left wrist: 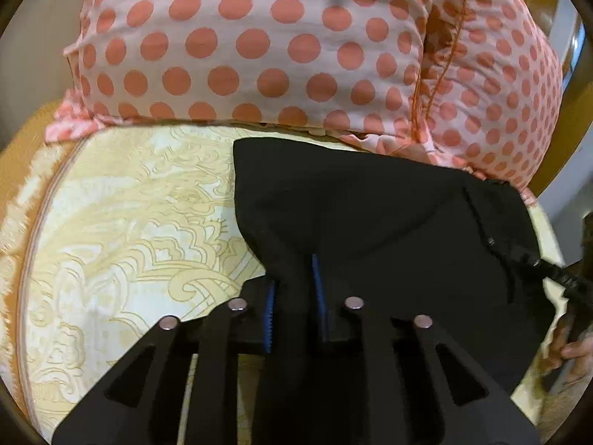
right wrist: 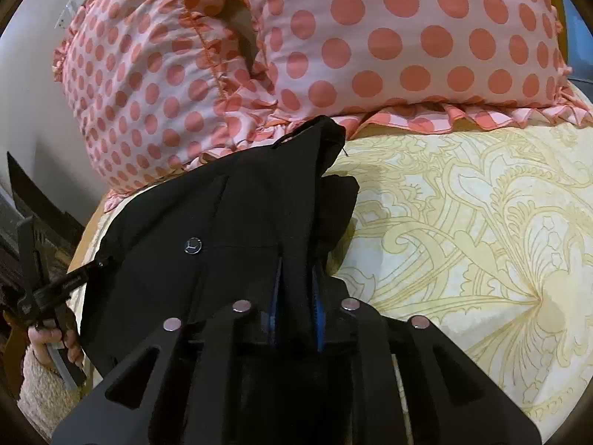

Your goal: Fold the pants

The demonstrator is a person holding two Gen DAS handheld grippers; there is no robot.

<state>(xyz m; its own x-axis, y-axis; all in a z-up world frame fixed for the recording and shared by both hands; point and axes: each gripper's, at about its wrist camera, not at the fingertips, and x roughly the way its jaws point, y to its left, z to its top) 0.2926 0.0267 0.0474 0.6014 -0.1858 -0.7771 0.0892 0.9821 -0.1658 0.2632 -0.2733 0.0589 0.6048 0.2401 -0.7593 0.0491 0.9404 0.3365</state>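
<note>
Straight ahead of both tools, the black pants (left wrist: 370,215) stretch toward the polka-dot pillows (left wrist: 259,44) across the yellow-patterned bed (left wrist: 129,222). Left tool (left wrist: 294,289) is clamped narrow on a pinch of black cloth, blue pads pressed into it; right tool (right wrist: 296,289) is the same, closed on a bunched edge beside the button (right wrist: 193,245). The garment's bulk sits to the right of the left tool and to the left of the right tool, so it spans the gap between them, its far edge nearly touching the pillows. Which way its long axis runs I can't tell. Neither tool looks nearer; I'd judge the next fold carries both corners together, away toward the pillows.
</note>
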